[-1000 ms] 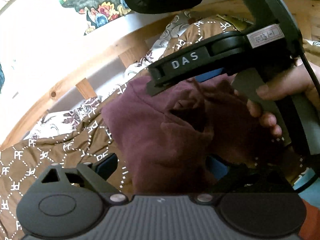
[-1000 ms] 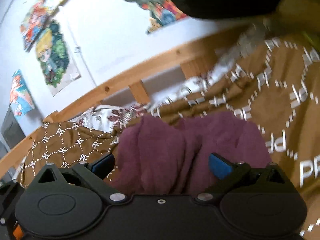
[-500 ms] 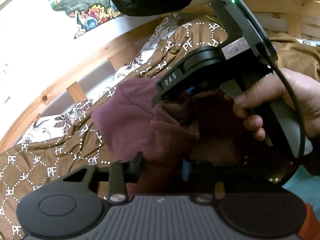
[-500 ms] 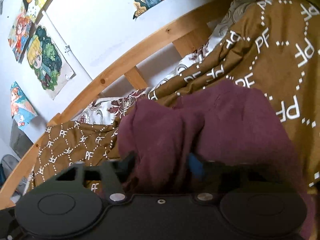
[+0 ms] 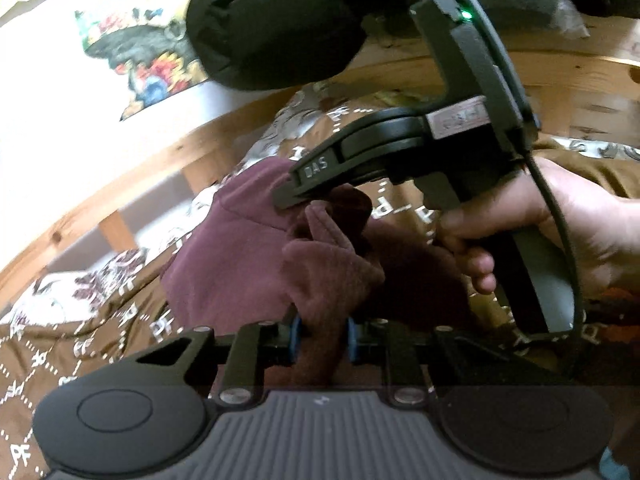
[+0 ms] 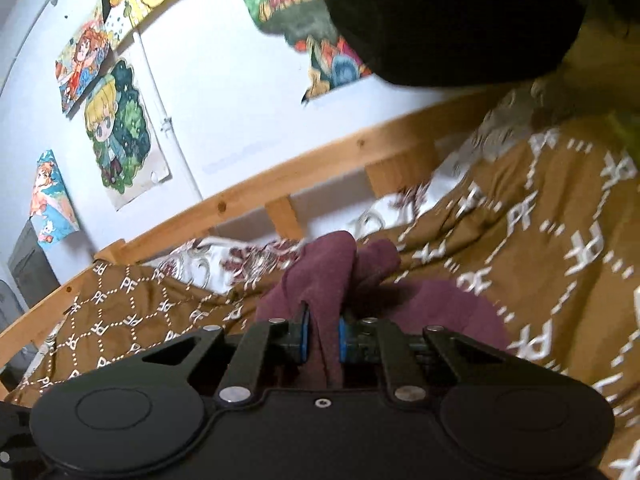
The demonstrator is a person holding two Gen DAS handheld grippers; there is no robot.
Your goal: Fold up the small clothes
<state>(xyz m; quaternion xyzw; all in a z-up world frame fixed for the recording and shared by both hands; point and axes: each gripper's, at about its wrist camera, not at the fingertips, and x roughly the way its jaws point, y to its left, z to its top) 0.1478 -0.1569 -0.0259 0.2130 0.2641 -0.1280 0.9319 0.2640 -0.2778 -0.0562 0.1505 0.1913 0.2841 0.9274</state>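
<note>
A small maroon garment (image 5: 240, 276) lies bunched on a brown patterned bedspread (image 5: 80, 344). My left gripper (image 5: 320, 338) is shut on a fold of it between its blue pads. In the left wrist view the right gripper's body (image 5: 400, 152) reaches in from the right in a hand, its tip on the cloth. In the right wrist view my right gripper (image 6: 322, 338) is shut on another fold of the maroon garment (image 6: 328, 276), which rises between its blue pads.
A wooden bed rail (image 6: 280, 184) runs behind the bedspread (image 6: 560, 240). A white floral sheet (image 6: 256, 260) shows at the edge. Posters (image 6: 120, 132) hang on the white wall. A dark bulky object (image 6: 440, 12) hangs overhead.
Both grippers have gone from open to shut, each pinching a fold of the maroon garment. The cloth has bunched up between them.
</note>
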